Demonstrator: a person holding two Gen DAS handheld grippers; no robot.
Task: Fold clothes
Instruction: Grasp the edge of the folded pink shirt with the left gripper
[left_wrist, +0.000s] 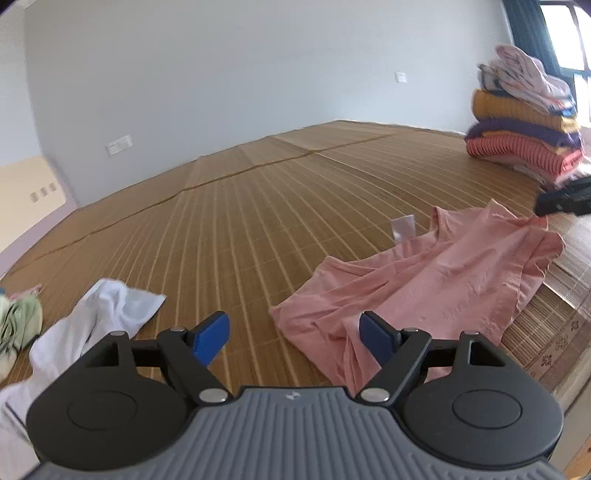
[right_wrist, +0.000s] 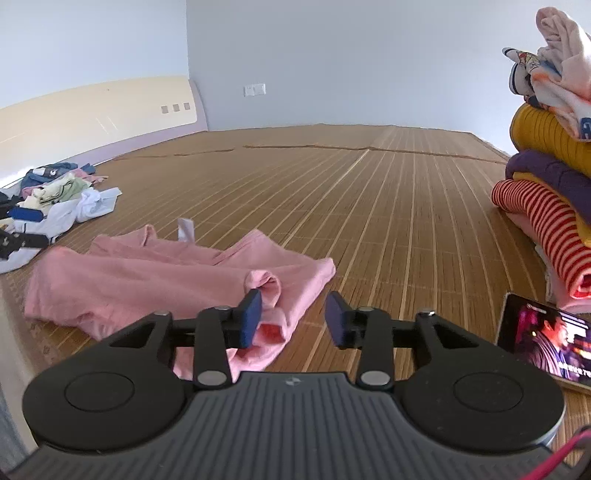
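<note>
While the pink shirt (right_wrist: 140, 280) lies rumpled and partly folded on the bamboo mat (right_wrist: 369, 206), I see my right gripper (right_wrist: 293, 319) just above its rolled sleeve, jaws spread and pinching nothing. My left gripper (left_wrist: 293, 338) hangs at the shirt's opposite edge, jaws wide apart and empty. Beyond, a stack of folded clothes (right_wrist: 546, 177) stands right; a loose pile of clothes (right_wrist: 55, 195) lies left; a phone (right_wrist: 543, 343) rests nearby.

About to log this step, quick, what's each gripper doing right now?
Left gripper: open, holding nothing, beside the pink shirt.
Right gripper: open, holding nothing, at the shirt's rolled sleeve.
</note>
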